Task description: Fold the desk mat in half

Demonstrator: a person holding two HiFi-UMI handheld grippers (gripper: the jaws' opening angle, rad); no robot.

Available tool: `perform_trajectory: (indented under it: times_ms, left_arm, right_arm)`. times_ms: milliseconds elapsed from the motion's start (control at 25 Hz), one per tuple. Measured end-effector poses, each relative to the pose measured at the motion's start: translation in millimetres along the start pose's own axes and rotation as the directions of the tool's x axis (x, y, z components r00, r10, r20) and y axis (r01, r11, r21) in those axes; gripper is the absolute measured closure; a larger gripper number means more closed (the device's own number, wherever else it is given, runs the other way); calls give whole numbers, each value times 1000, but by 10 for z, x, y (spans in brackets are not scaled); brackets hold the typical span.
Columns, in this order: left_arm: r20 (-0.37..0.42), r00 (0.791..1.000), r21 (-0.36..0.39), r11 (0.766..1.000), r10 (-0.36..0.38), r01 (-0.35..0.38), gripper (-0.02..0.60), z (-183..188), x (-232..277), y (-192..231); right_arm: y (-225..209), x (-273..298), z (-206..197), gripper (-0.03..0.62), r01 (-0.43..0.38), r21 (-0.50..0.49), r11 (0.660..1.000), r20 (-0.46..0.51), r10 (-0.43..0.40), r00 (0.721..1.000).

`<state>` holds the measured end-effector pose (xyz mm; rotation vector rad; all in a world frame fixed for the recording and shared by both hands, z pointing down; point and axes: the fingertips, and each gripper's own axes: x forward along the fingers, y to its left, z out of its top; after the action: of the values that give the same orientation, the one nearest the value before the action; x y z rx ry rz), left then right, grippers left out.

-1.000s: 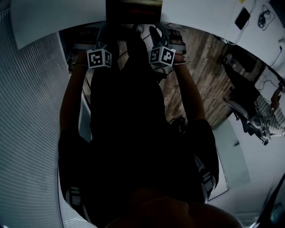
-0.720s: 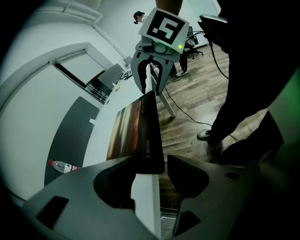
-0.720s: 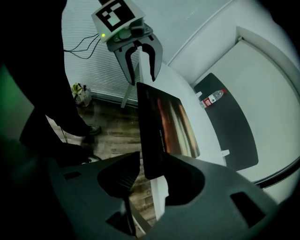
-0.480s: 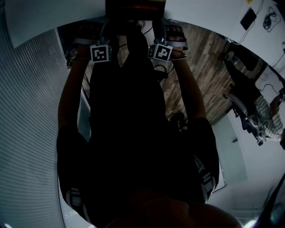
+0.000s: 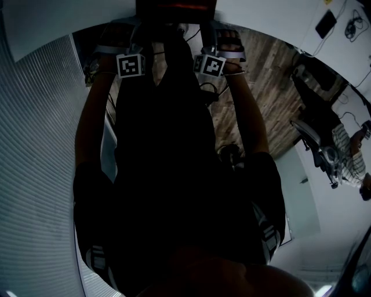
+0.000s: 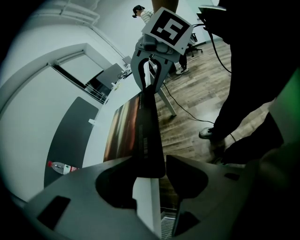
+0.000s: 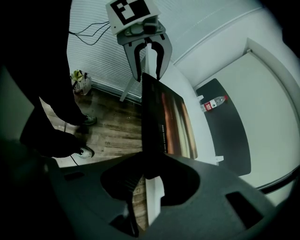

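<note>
The desk mat (image 6: 123, 125), brown on its face with a dark back, stands raised on edge over the white table (image 6: 99, 133). Its near corner sits between the jaws of my left gripper (image 6: 161, 165), which is shut on it. The dark edge runs up to my right gripper (image 6: 152, 70) at the far corner. In the right gripper view the mat (image 7: 177, 123) is likewise between the jaws of my right gripper (image 7: 151, 174), which have just been closing and grip it. My left gripper (image 7: 149, 61) holds the far end there. The head view shows both marker cubes (image 5: 130, 65) (image 5: 210, 65) below the mat (image 5: 174, 7).
A water bottle (image 6: 61, 166) (image 7: 215, 102) lies by a dark grey pad (image 6: 65, 136) (image 7: 229, 131) on the table. Wooden floor (image 6: 197, 110) with cables and the person's shoes (image 7: 84, 151) lies beside it. Office chairs (image 5: 319, 152) and a seated person (image 5: 351, 156) are to the right.
In the head view both marker cubes have shifted up the picture, toward the table and the mat. The right cube has also rolled slightly.
</note>
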<state>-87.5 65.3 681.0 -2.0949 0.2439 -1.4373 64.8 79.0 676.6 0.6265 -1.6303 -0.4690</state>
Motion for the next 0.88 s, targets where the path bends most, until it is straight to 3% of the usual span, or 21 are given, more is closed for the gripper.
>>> perform_trajectory:
  times_ms: [440,880]
  left_arm:
    - [-25,999,68,997,32,-30,513,-10,-51,33]
    - [1,999,-25,999,-42,42,565,59,-202,101]
  right_arm:
    - [-15,-84,-14,579,10,12,1000,32,-10,999]
    - [-150,-217,58,583,-26,48,998,67,23,997]
